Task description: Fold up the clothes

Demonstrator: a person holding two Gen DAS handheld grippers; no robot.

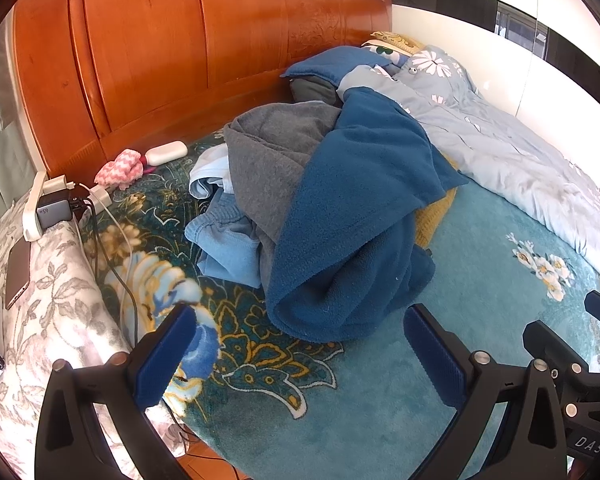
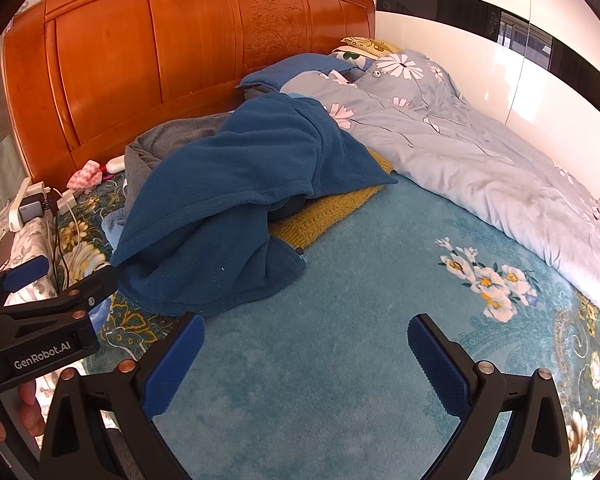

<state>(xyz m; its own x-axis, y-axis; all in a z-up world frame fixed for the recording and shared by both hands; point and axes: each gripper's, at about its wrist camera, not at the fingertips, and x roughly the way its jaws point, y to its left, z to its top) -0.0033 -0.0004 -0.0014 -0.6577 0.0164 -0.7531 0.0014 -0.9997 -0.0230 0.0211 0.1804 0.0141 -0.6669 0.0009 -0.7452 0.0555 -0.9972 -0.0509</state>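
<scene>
— Where do the two grippers stand?
— The left gripper (image 1: 300, 350) and right gripper (image 2: 306, 354) hang side by side above the teal floral plush blanket (image 2: 340, 380), each with blue-padded fingers spread wide, gripping nothing.

— And the clothes?
— Heaped ahead of both: a dark blue fleece garment (image 1: 352, 216) draped over a grey fleece garment (image 1: 268, 156), light blue sweatpants (image 1: 228, 244) to its left, a mustard knitted sweater (image 2: 332, 208) under its right edge. Beyond, a carved orange wooden headboard (image 1: 180, 40); far right, a pale blue flowered quilt (image 2: 480, 160).
</scene>
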